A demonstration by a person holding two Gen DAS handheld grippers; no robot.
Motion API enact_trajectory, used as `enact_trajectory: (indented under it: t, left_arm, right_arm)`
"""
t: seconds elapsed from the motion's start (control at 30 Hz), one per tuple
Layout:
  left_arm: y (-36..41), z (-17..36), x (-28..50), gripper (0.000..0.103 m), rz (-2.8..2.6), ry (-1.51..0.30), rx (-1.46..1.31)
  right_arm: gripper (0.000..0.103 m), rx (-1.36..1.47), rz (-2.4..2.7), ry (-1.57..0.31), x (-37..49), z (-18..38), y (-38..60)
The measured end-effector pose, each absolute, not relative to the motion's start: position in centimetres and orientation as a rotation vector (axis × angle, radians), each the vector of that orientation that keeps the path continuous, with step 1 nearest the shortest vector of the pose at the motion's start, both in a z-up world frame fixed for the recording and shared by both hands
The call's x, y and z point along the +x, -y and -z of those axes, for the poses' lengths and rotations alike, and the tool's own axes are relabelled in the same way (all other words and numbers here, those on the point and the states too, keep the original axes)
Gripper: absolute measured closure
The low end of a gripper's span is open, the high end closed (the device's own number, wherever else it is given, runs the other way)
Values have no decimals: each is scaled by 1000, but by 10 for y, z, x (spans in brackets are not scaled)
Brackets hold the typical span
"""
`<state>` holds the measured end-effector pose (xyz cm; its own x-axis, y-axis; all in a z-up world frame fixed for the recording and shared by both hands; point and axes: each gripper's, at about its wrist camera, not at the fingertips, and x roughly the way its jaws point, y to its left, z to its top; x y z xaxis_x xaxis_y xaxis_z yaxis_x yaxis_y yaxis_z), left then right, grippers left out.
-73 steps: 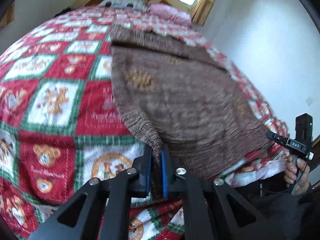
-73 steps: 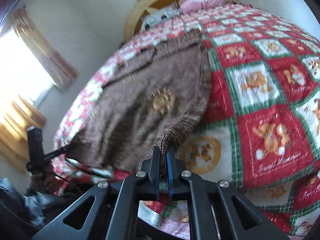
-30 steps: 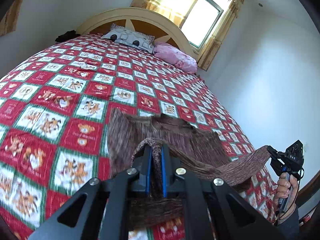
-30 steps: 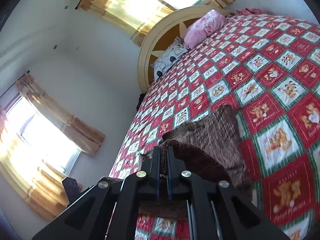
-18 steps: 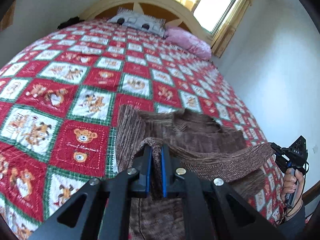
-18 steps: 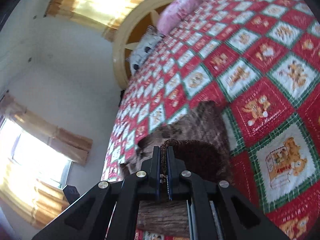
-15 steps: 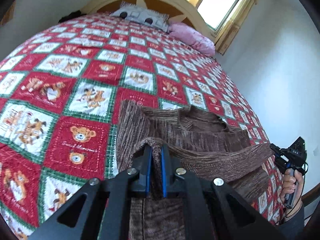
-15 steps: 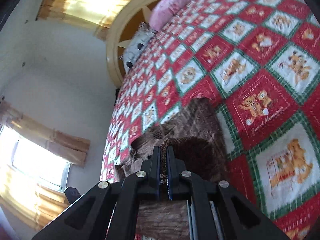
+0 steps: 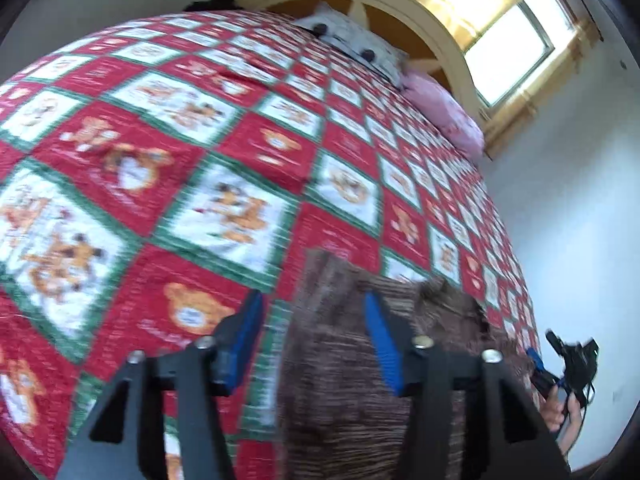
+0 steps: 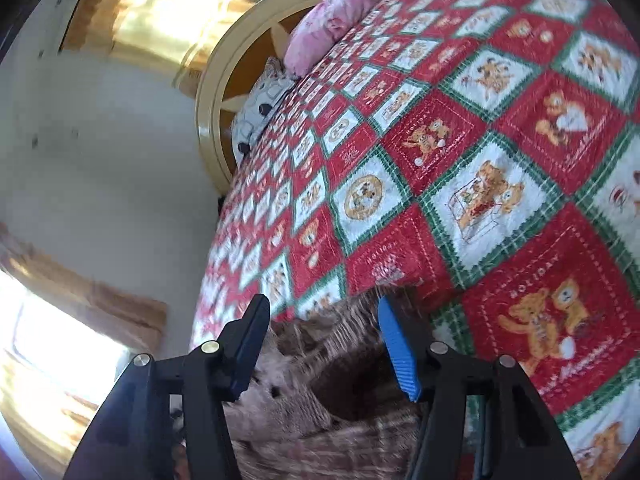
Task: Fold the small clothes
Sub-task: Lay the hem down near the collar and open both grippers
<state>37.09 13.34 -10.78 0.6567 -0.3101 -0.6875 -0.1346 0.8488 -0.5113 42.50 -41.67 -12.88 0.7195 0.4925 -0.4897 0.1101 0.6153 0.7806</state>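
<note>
Sweater [image 9: 352,400] on quilt [image 9: 224,208] — both grippers' jaws apart.

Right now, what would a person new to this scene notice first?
First, the red, green and white teddy-bear quilt that covers the whole bed. Next, the brown knitted sweater lying near its foot, with the left tool and the right tool both open above it.

Bedspread [image 9: 240,152] lies unobstructed beyond the brown sweater [image 9: 352,400]; pillows [image 10: 332,20] and headboard [image 10: 208,92] bound the far end.
</note>
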Motion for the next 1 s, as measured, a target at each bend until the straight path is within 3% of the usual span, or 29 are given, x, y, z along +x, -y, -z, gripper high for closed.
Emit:
enact_trajectory:
  t: [0.2, 0.3, 0.47, 0.7, 1.0]
  left_arm:
    - [-131, 94, 340, 44, 119, -883, -311]
    - [-109, 95, 329, 31, 158, -904, -137]
    - [-64, 114, 342, 26, 175, -975, 78]
    - [-91, 91, 382, 25, -44, -846, 2]
    - [-115, 90, 363, 24, -85, -859, -39]
  right_arm:
    - [45, 713, -358, -859, 394, 119, 387]
    - [45, 675, -395, -955, 392, 124, 373]
    - [44, 669, -373, -1117, 418, 147, 350]
    - [44, 677, -400, -809, 449, 92, 349]
    - [44, 512, -326, -812, 416, 106, 339]
